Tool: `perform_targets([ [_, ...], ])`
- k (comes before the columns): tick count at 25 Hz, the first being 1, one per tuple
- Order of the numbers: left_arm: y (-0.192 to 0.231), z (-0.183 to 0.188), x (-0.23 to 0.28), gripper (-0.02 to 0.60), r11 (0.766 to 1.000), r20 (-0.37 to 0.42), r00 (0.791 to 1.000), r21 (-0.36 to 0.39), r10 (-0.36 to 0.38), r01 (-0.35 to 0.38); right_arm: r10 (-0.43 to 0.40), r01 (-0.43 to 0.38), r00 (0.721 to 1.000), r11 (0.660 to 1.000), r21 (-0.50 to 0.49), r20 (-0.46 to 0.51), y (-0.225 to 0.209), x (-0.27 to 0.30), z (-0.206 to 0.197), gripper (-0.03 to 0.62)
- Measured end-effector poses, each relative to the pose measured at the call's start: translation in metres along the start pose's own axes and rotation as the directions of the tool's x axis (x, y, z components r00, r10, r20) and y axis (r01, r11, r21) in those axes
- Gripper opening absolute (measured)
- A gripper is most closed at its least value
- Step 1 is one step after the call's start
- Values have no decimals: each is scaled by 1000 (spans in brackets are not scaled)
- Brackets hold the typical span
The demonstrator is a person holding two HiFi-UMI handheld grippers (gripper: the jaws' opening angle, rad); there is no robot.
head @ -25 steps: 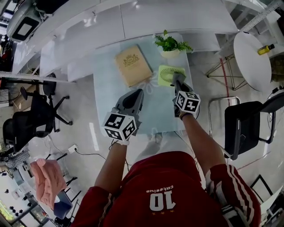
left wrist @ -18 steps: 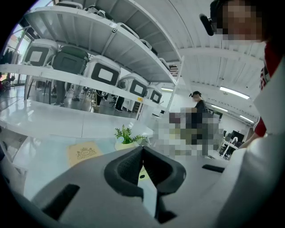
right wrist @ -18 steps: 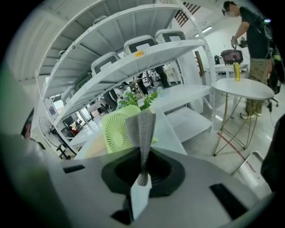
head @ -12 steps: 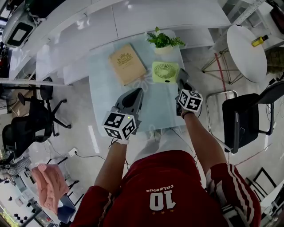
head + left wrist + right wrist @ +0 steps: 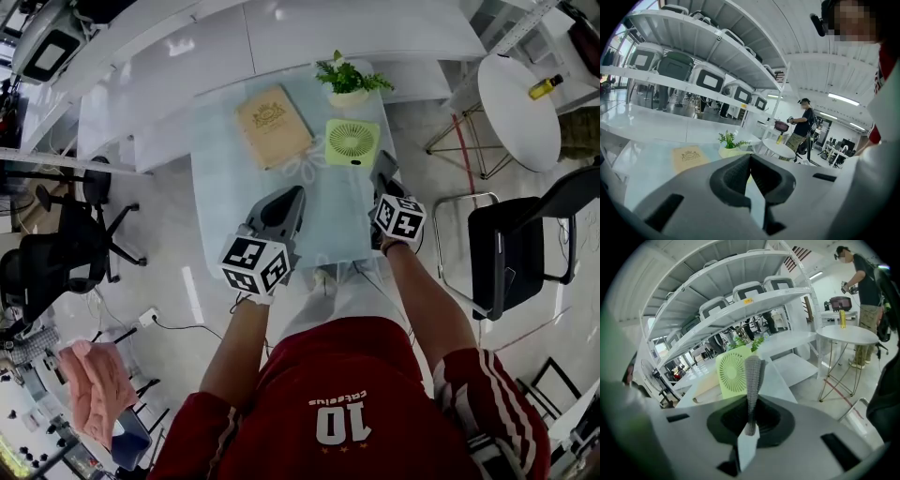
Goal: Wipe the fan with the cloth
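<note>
While the right tongs (image 5: 382,184) are clamped on the grey knitted cloth (image 5: 752,376), which rises out of the jaws as a narrow folded strip, the green fan (image 5: 352,142) stands upright on the far right part of the glass surface (image 5: 225,216). Its grille faces the cloth, near it but apart. A potted plant (image 5: 349,82) sits just behind the fan, and a tan book (image 5: 274,125) lies to its left. The left tongs (image 5: 289,199) are closed on nothing, over mid-surface and well short of the fan. Step in hand, as judged: bring the cloth onto the grille. The fan looks light and unanchored (judgement only), so a push may slide or tip it back toward the plant. Best to brace its frame with the left tongs first. Lay the flat of the strip on the grille, not its edge, and press lightly. The strip is narrow, so use overlapping passes. Keep the jaw tips off the slats. Only the cloth's lower end is gripped, so its free end may fold over.
</note>
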State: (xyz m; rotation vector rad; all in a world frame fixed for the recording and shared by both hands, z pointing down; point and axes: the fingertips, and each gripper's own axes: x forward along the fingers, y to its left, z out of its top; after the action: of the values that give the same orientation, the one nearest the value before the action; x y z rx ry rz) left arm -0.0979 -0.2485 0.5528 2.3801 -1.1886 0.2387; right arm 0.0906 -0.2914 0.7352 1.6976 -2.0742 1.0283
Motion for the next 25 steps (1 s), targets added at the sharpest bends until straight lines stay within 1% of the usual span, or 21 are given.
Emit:
perform_targets([
  [7,8,-10,-23,0,999,10,999,-16,35,-35,46,-47,999,998,-32,-29,29,5,-19,20],
  [11,16,-9,-27,0,999,15,999,-10,49,-49,74,-76,996,996,-51,-48,46,11,-27,20],
  [16,24,-9,-25,0,998,12,998,4,59,-59,104,-109,992,991,-72,-64,66,23,-29,21],
  [25,35,-15,-12,0,997,-5,997,-28,75,-75,155,-164,983,983,-85,-103,94,50,-32,20],
])
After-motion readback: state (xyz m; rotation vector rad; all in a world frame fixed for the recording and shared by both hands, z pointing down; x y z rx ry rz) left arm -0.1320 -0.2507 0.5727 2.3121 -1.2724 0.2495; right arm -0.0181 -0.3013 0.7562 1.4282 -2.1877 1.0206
